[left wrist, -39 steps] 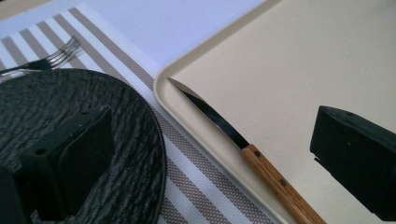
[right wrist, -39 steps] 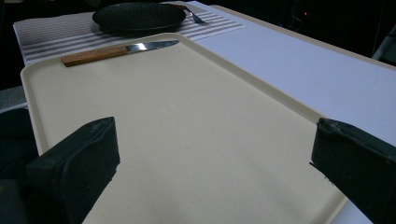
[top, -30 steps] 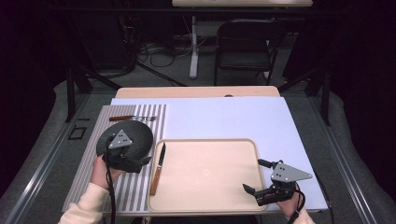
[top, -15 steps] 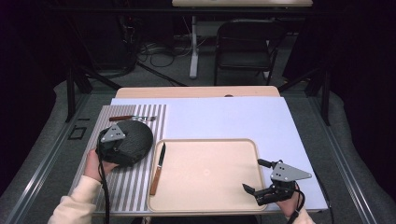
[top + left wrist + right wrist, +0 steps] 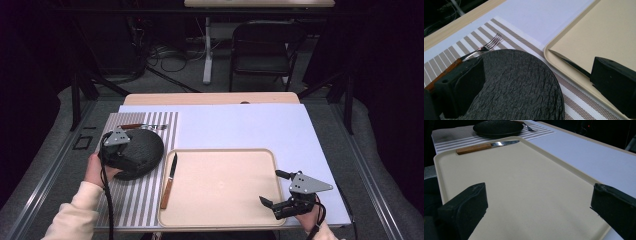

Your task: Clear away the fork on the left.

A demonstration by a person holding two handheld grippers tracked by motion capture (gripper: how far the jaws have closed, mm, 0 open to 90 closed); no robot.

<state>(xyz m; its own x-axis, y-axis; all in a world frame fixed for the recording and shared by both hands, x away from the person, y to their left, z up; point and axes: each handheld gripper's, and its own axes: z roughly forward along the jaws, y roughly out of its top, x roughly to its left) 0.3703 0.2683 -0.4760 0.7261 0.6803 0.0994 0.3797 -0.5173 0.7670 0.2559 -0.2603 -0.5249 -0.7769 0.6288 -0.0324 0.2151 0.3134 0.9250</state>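
Black plate (image 5: 142, 150) sits on the striped mat (image 5: 135, 200), at 9 o'clock from the tan tray (image 5: 220, 187). Left gripper (image 5: 125, 155) hangs over the plate with its jaws wide apart. Right gripper (image 5: 275, 205) waits at the tray's 4 o'clock corner, jaws apart too.

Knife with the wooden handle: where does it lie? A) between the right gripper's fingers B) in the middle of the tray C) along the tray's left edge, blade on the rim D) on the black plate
C: the knife lies along the left edge of the tray, its blade resting on the rim, beside the black plate and apart from it.
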